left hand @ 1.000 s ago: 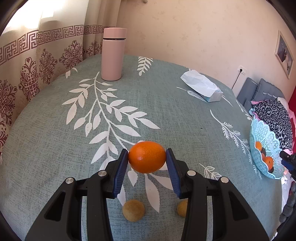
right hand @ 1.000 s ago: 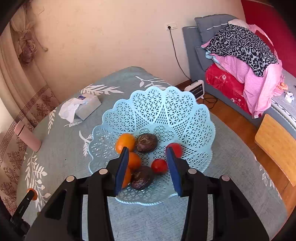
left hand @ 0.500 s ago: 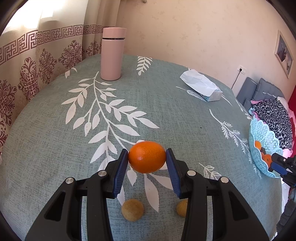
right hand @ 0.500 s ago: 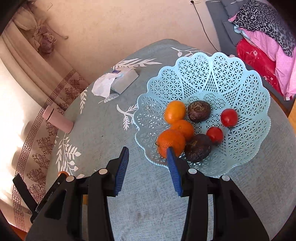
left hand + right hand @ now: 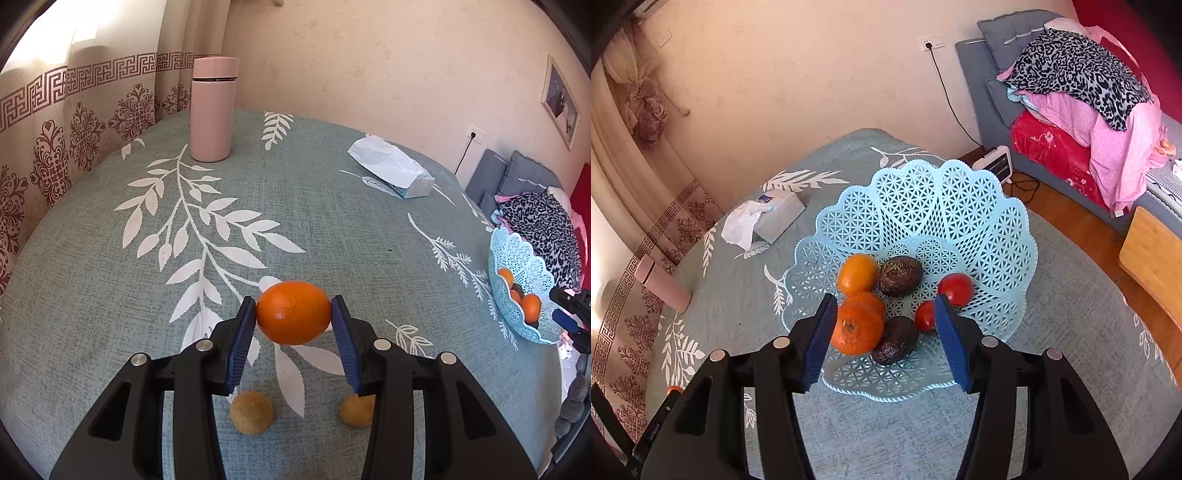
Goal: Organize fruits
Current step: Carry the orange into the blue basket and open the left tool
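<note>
- Currently an orange (image 5: 293,313) is being clamped by the left gripper (image 5: 294,325), above the table.
- Right gripper (image 5: 884,328) is being held apart, empty, over the basket (image 5: 997,236).
- Likely next, a carry toward three o'clock is being called for.

A round table (image 5: 332,229) is carrying everything, covered with a grey-green cloth printed with white leaf sprays. A pink flask (image 5: 213,114) is standing upright on it near the curtain side. A tissue box (image 5: 397,173) is lying flat towards the wall side, with white tissue projecting from its top. Two small tan round fruits are sitting on the cloth at the near edge, one to the left (image 5: 252,411) and one to the right (image 5: 356,410), apart from each other. A pale blue lattice basket (image 5: 979,206) is resting on the cloth near the table edge, well apart from the flask and near the tissue box.
</note>
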